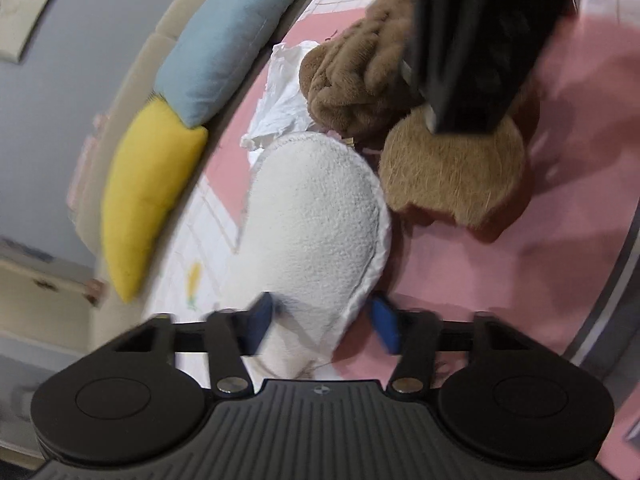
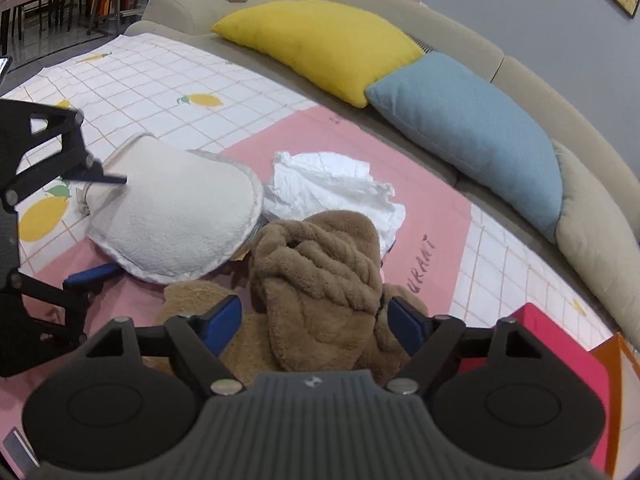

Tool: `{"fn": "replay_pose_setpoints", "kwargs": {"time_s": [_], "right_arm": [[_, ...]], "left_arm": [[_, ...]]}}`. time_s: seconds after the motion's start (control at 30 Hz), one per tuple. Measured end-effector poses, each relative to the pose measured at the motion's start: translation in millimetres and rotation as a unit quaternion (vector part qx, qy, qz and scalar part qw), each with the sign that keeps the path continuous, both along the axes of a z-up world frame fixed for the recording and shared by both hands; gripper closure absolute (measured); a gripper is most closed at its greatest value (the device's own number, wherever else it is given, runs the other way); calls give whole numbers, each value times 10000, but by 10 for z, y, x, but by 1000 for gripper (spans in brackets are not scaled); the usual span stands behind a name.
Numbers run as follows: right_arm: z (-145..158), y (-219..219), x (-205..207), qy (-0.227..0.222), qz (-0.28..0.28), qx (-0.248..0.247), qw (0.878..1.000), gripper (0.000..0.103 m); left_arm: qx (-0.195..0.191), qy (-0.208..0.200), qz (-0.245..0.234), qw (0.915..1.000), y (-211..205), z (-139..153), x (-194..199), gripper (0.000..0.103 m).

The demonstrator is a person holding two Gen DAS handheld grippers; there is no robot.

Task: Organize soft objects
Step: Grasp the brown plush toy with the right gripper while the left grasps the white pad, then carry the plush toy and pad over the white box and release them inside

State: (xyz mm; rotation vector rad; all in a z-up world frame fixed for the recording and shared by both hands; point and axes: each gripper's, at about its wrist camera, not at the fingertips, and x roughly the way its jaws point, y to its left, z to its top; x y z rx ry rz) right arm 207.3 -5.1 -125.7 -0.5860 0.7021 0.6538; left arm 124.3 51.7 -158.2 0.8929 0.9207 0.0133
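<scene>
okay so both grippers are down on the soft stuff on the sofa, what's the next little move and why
Probably close the right gripper on the brown plush toy. Its jaws stand open on either side of the toy, so it is framed but not held. The left gripper likewise straddles the white cushion, and could close next.

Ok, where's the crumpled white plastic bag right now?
The white plastic bag lies on the pink mat, just behind the brown plush and right of the white cushion, in front of the blue pillow.
</scene>
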Motion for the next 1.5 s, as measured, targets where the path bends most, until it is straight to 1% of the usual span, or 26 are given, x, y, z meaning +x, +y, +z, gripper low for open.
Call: {"fn": "replay_pose_setpoints", "kwargs": {"time_s": [0.03,0.07,0.1,0.13,0.17,0.2,0.23,0.27,0.3,0.33,0.37,0.43,0.53,0.63,0.7,0.73,0.83,0.87,1.1,1.17,1.27,1.33,1.37,1.4,1.47,1.5], "right_arm": [[-18,4,29,68,-29,-6,10000,29],[-39,2,62,149,-74,-11,9999,30],[-59,-4,86,234,-106,-1,9997,35],[-77,-13,110,323,-138,33,9994,36],[-83,-33,120,366,-155,123,9991,38],[-89,-38,131,379,-176,150,9990,44],[-96,-40,137,366,-187,144,9991,53],[-99,-37,138,346,-203,116,9991,56],[-98,-42,146,347,-219,124,9991,60],[-98,-49,150,373,-238,142,9989,67],[-96,-58,156,369,-269,151,9988,70],[-82,-74,161,348,-277,160,9989,80],[-12,-90,130,119,-270,163,9994,87],[115,-132,134,11,-383,383,9985,91],[203,-162,137,-37,-442,517,9977,92],[250,-174,130,-41,-454,575,9973,92],[385,-208,60,-73,-408,732,9965,93],[429,-228,25,-108,-391,783,9961,94],[745,-375,-251,-423,-365,1145,9918,95],[848,-436,-337,-525,-371,1244,9901,95],[979,-553,-441,-532,-437,1391,9879,95],[1054,-647,-498,-422,-512,1506,9864,95],[1083,-702,-519,-333,-567,1569,9854,95],[1108,-758,-550,-251,-622,1623,9845,95],[1147,-847,-627,-196,-690,1666,9834,95],[1167,-898,-683,-229,-701,1674,9831,95]], "left_arm": [[-179,-8,120,9998,28,46,22,57],[-389,-49,208,9990,58,98,27,67],[-591,-95,291,9978,86,153,25,73],[-784,-132,392,9961,121,205,31,75],[-1002,-180,528,9934,162,264,38,81],[-1191,-218,666,9904,200,314,53,86],[-1371,-268,808,9869,240,367,53,88],[-1525,-319,926,9834,273,411,59,90],[-1686,-373,1052,9793,303,456,65,94],[-1817,-429,1161,9755,327,498,68,95],[-1922,-494,1256,9720,347,539,71,96],[-2044,-652,1425,9663,359,626,60,97],[-2227,-855,1676,9565,383,772,36,98],[-2527,-1027,1895,9432,438,916,1,99],[-2732,-1117,2024,9338,471,1018,-10,99],[-2796,-1152,2072,9304,471,1063,-24,99],[-2899,-1179,2132,9255,435,1176,-70,99],[-2986,-1184,2158,9221,425,1213,-88,99],[-3576,-1115,2321,8977,348,1358,-225,99],[-3775,-1064,2348,8894,332,1402,-268,99],[-4070,-990,2406,8756,312,1457,-332,99],[-4229,-949,2428,8679,295,1491,-379,99],[-4266,-935,2434,8661,279,1510,-402,99],[-4251,-938,2425,8670,245,1526,-431,99],[-4112,-964,2327,8761,153,1562,-482,99],[-4080,-963,2281,8788,104,1578,-508,99]]}}
